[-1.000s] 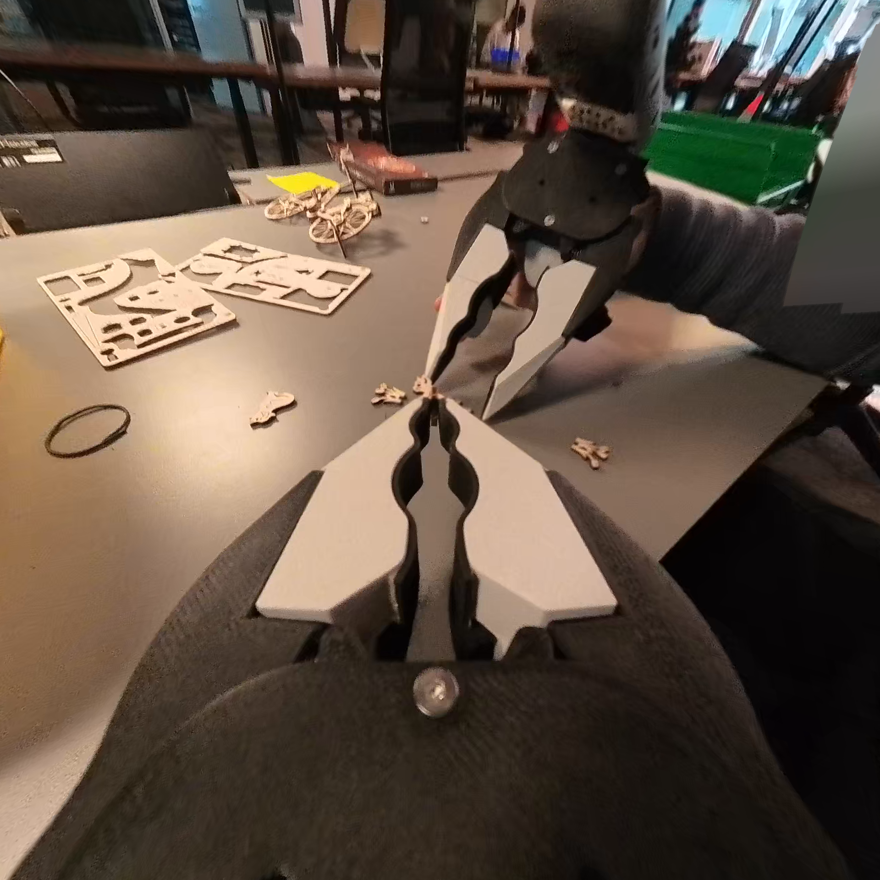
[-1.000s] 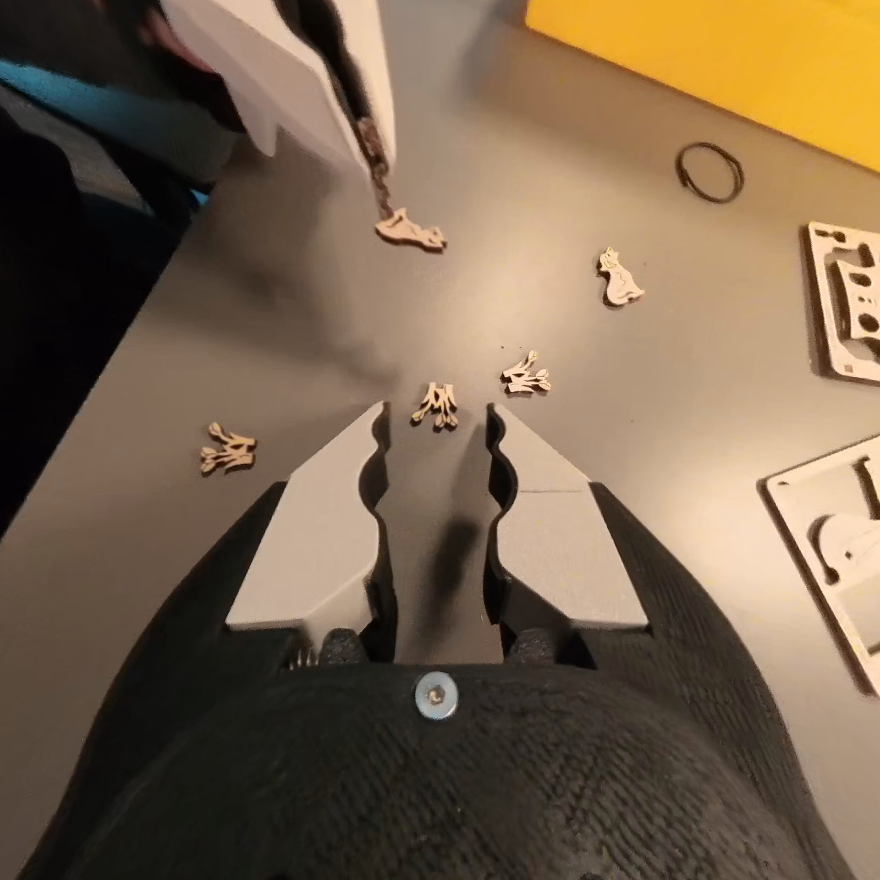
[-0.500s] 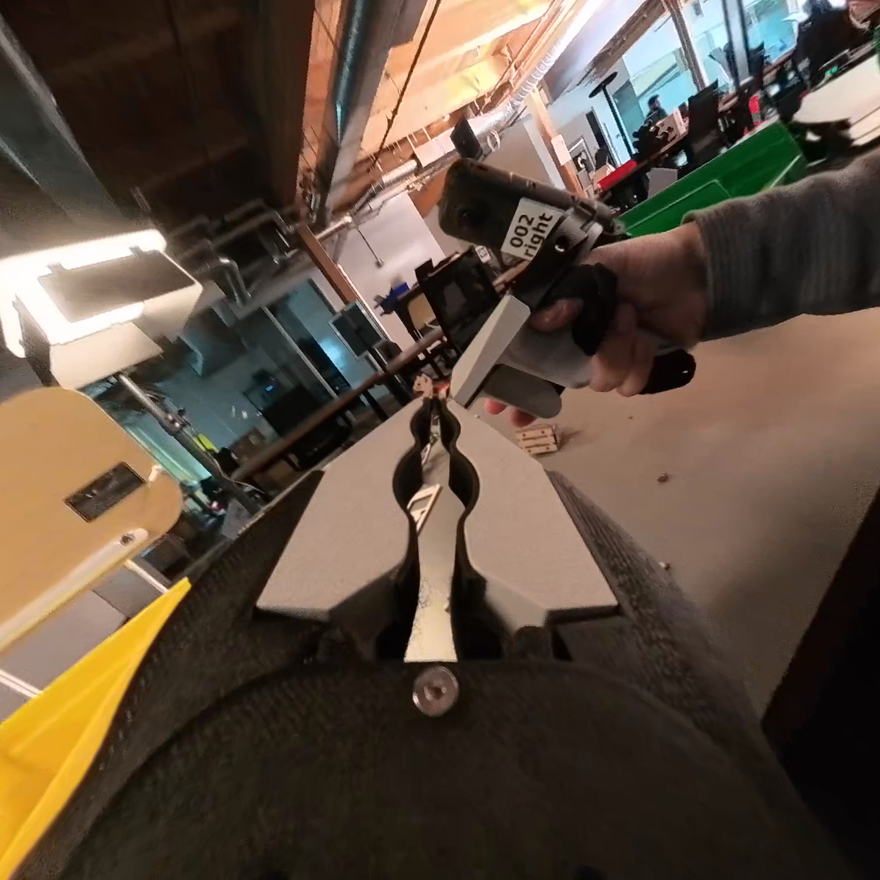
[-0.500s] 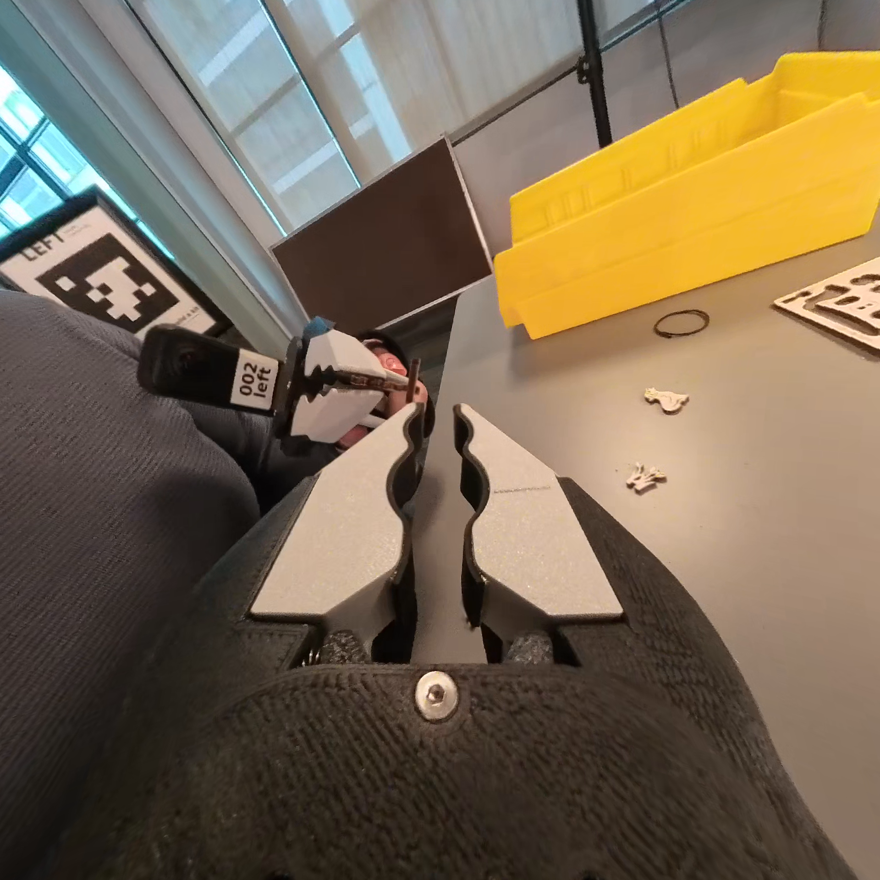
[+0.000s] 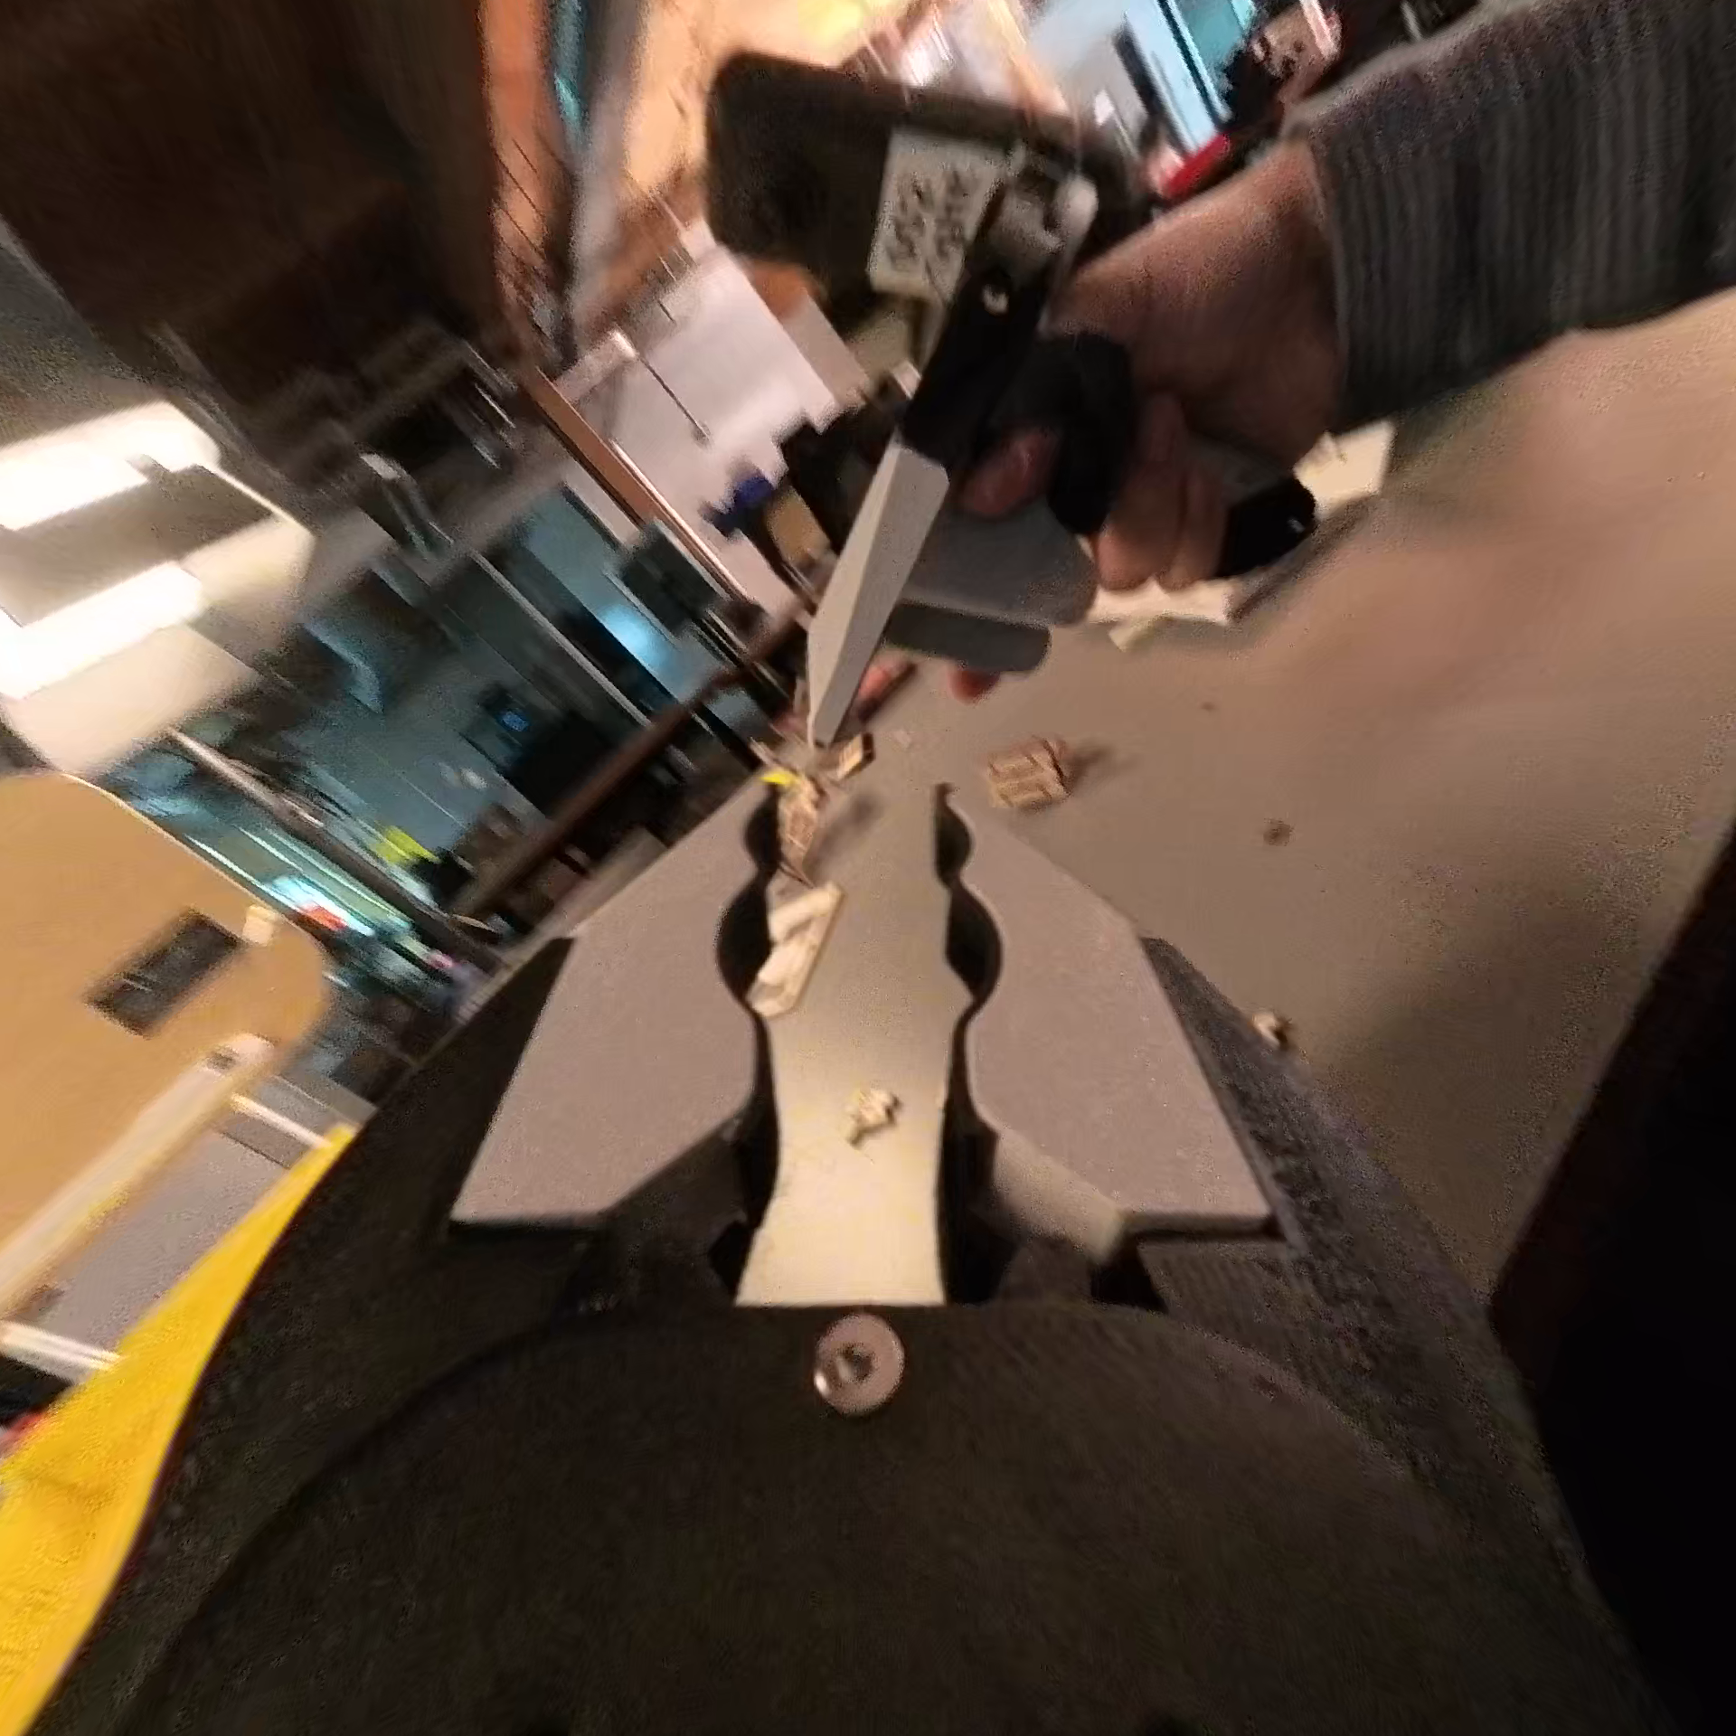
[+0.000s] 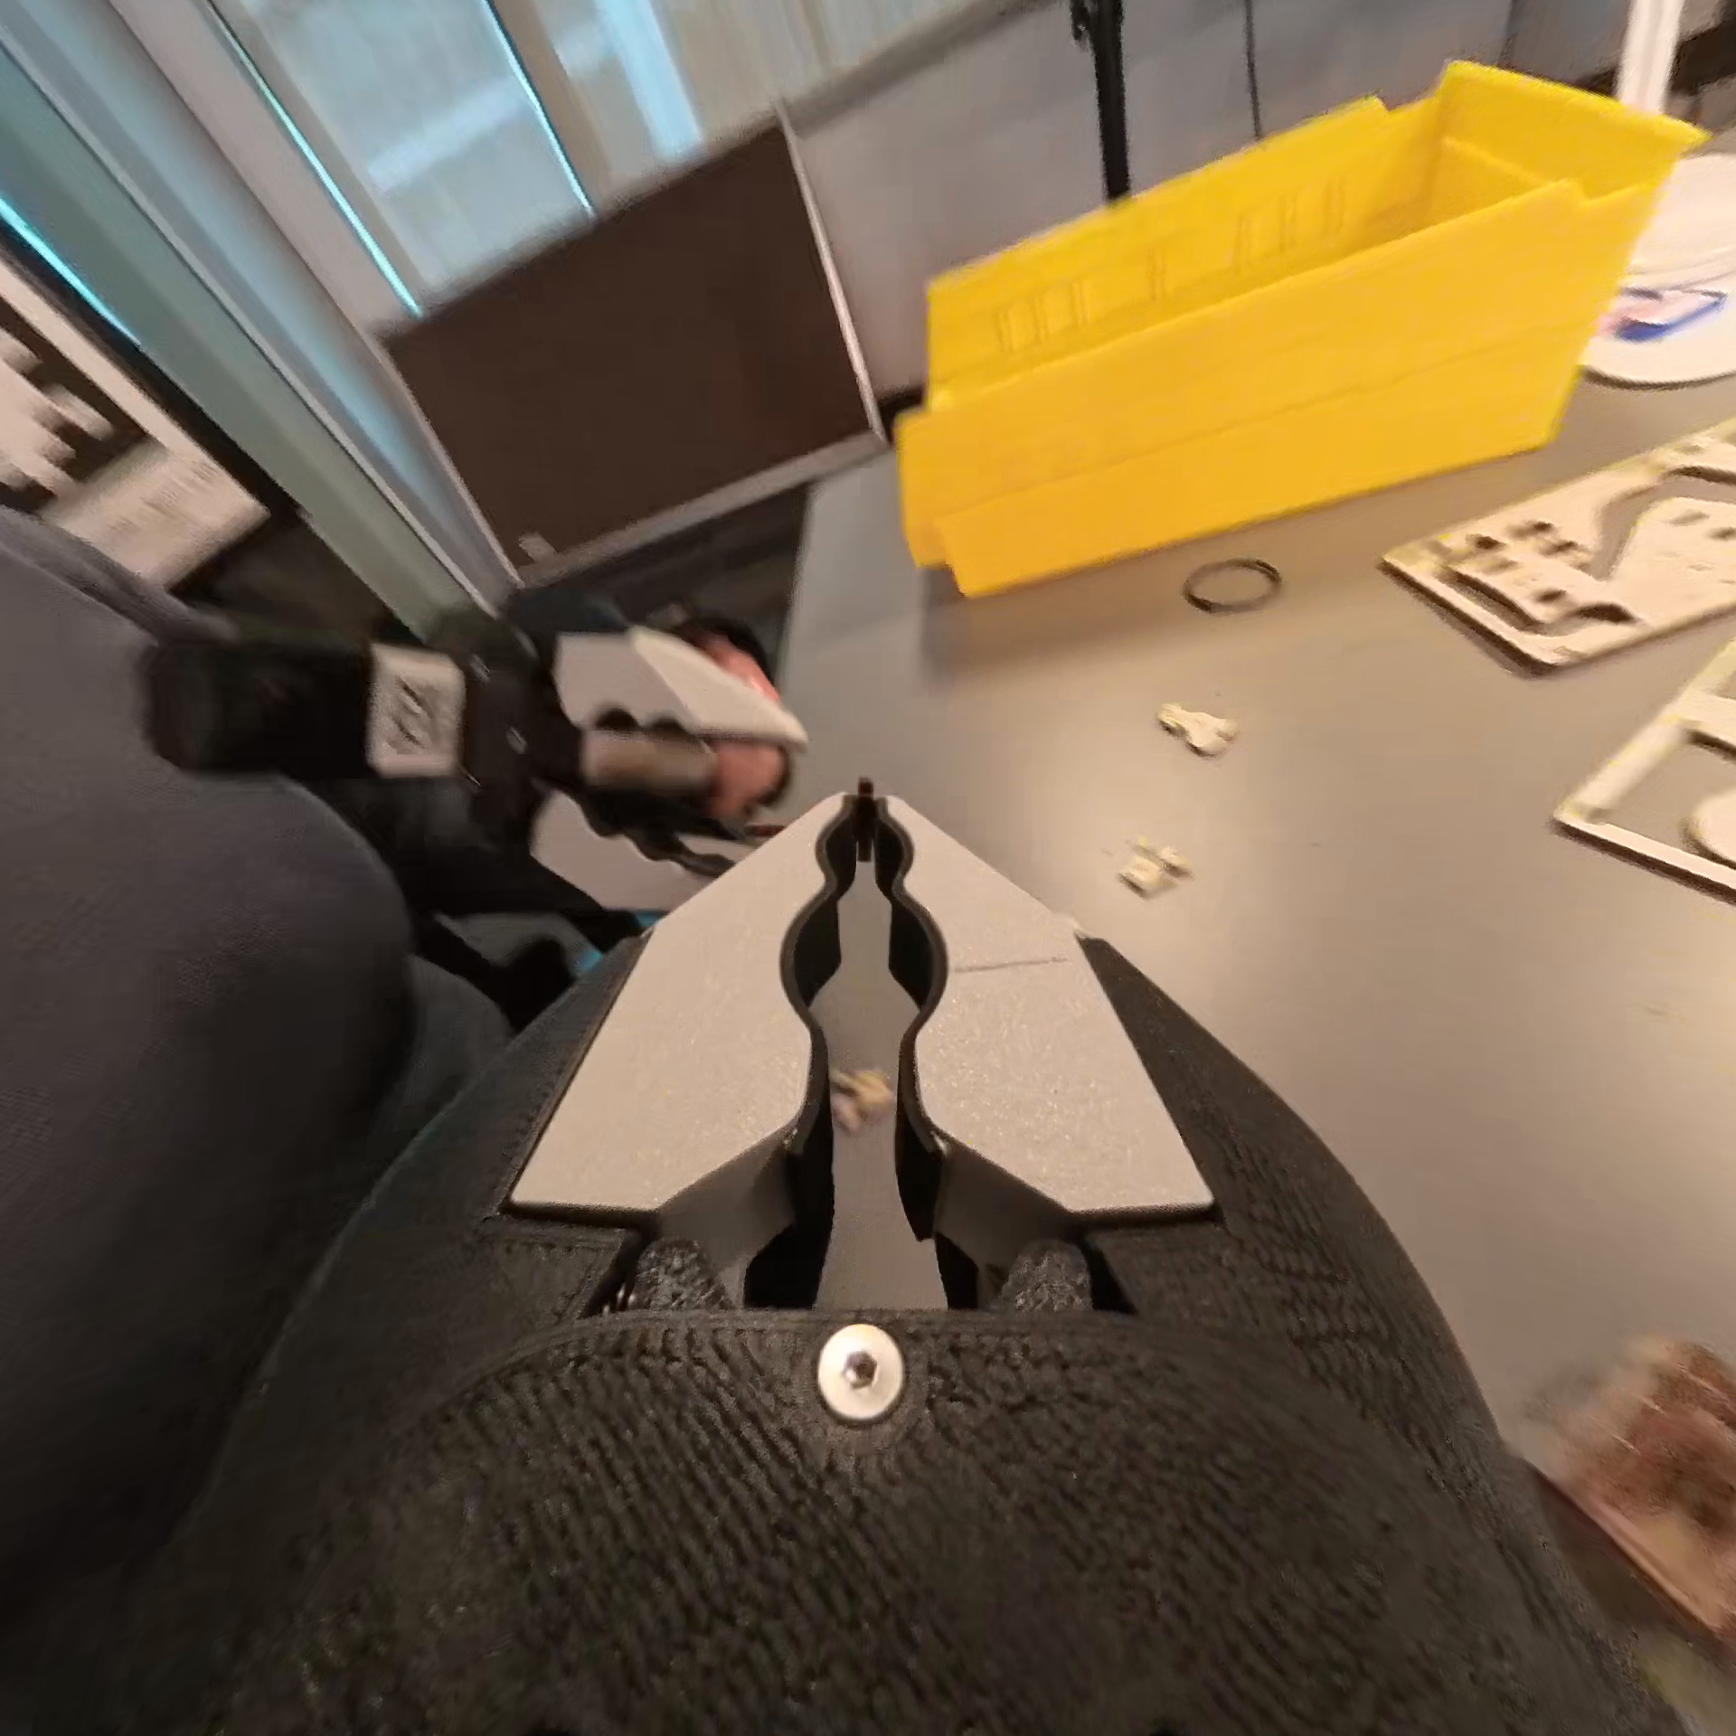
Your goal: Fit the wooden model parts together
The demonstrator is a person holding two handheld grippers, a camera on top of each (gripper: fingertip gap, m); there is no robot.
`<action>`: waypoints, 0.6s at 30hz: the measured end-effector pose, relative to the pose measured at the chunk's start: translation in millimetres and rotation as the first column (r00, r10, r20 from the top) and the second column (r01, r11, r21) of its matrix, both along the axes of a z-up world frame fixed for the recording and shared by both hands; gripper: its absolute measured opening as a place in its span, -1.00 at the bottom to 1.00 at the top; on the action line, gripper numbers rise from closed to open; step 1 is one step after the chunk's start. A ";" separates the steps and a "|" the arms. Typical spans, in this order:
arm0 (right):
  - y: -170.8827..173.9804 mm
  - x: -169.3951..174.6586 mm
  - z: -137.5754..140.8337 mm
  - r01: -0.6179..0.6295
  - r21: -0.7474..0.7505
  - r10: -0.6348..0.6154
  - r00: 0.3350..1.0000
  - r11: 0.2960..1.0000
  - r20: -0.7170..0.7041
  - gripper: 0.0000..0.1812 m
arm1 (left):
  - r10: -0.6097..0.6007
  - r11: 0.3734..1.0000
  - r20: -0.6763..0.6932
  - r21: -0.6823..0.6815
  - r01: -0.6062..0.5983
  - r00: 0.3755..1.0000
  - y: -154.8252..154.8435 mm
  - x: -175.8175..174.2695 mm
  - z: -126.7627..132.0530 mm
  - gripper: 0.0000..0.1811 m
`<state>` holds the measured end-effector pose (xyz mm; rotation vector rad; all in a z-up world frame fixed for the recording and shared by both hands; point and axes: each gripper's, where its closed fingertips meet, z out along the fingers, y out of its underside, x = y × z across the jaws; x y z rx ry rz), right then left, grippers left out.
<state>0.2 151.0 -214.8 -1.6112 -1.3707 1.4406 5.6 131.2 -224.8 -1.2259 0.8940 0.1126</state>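
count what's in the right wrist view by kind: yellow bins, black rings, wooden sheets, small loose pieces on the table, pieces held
yellow bin: 1
black ring: 1
wooden sheets: 2
small loose pieces: 3
held wooden piece: 1
total: 8

Light: we see a bright ceiling panel (image 5: 103,554) at the left in the left wrist view, pale daylight through windows (image 6: 413,141) in the right wrist view.
Blur: we find both views smeared by motion, the background most.
Sharpness: our near gripper bodies stay crisp.
Distortion: we note wide-angle bending at the edges.
Glare: soft sheen on the tabletop (image 6: 1362,939).
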 end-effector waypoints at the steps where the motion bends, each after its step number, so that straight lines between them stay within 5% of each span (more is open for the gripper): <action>1: 10.1 4.5 -12.0 0.017 0.064 -0.022 0.997 0.998 0.077 -0.99 | -0.007 0.996 0.003 -0.091 0.007 1.000 3.8 -3.2 -10.4 -0.53; 4: 32.5 18.9 -48.8 -0.032 0.254 -0.048 0.952 0.967 0.301 -0.99 | -0.057 0.903 0.014 -0.425 0.057 0.998 15.8 -16.5 -47.9 -0.50; 8: 33.2 25.1 -82.6 -0.216 0.328 0.054 0.897 0.920 0.439 -0.99 | -0.176 0.690 -0.015 -0.715 0.113 0.984 26.6 -29.6 -88.1 -0.54; 18: 31.2 25.1 -110.5 -0.356 0.381 0.142 0.861 0.853 0.488 -0.98 | -0.299 0.582 -0.059 -0.802 0.133 0.952 45.0 -33.0 -111.0 -0.77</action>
